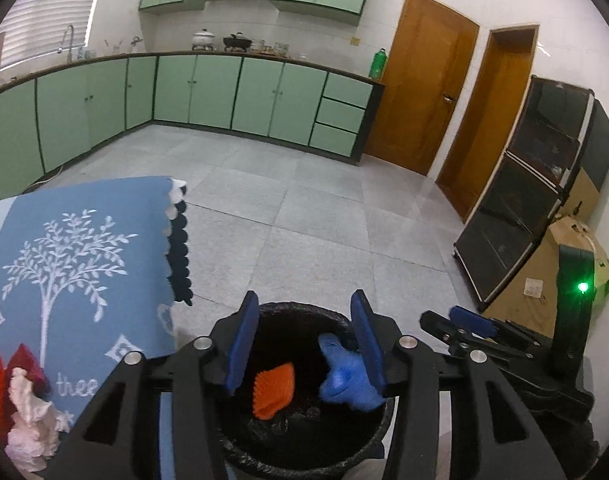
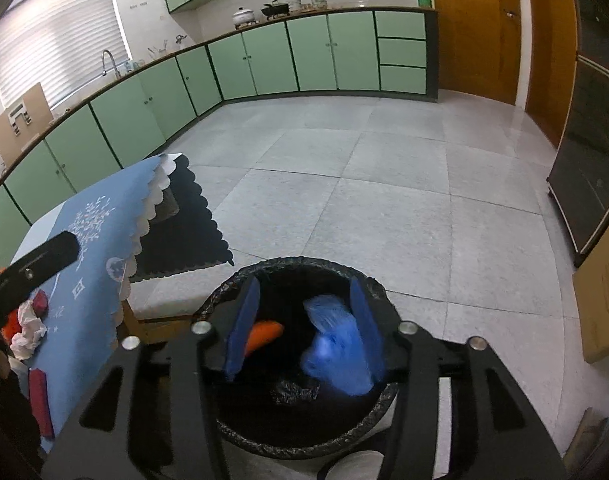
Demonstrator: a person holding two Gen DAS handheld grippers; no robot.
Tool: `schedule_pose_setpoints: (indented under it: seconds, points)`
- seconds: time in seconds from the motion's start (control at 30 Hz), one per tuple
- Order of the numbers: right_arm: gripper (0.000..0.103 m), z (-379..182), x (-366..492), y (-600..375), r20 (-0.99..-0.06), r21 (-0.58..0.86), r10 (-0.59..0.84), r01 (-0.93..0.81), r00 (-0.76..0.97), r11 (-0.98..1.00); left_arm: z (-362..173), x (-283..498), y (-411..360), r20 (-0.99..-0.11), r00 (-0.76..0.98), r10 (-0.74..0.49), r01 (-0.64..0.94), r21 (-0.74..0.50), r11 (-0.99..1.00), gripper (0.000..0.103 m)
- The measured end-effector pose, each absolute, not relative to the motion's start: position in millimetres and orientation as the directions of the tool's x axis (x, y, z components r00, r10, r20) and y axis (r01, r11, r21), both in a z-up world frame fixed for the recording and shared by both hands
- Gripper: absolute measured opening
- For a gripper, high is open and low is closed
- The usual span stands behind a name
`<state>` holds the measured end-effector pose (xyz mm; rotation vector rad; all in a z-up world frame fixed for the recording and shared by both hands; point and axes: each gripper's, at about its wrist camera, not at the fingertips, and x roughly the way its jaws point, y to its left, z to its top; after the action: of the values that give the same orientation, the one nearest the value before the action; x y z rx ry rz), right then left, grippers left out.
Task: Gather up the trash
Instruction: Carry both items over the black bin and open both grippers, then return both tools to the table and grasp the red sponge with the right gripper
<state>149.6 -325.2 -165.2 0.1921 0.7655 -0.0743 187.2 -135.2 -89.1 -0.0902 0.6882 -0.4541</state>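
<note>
On grey floor tiles (image 2: 384, 208): black-lined bin (image 2: 240, 280).

The bin (image 2: 304, 436) stands open-mouthed on the tiled floor (image 2: 384, 200), its black liner folded over the rim, nothing covering the opening; an orange scrap (image 1: 273, 396) and a blue wad (image 1: 344, 380) sit in its mouth, with dark room between and around them; both grippers, the left gripper (image 1: 306, 344) and the right gripper (image 2: 304, 324), crowd over that one opening side by side; to the left the table (image 2: 88, 240) with its hanging blue cloth stands close by the bin; beyond, the floor lies wide and bare up to the green cabinets (image 2: 264, 60); on the right a dark shelf unit (image 1: 524, 200) and a cardboard box (image 1: 544, 280) line the wall.
</note>
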Motion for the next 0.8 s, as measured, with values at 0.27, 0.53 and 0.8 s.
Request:
schedule_pose_setpoints:
  seconds: [0.27,0.53,0.8]
  points:
    - [0.085,-137,132,-293,-0.629,0.138,-0.002,0.114,0.778,0.984,-58,154,-85,-0.543,0.782,-0.306,0.281,-0.13,0.951,0.063]
    - [0.086,-114,113,-232,-0.565,0.173,0.106,-0.008,0.818,0.985,-35,103,-9,-0.503,0.854,-0.128,0.119,-0.05,0.992,0.066]
    - [0.086,-110,89,-158,-0.538,0.177,0.236,-0.166,0.809,0.97,-43,58,64,-0.51,0.86,0.019,-0.033,-0.018,0.999,0.067]
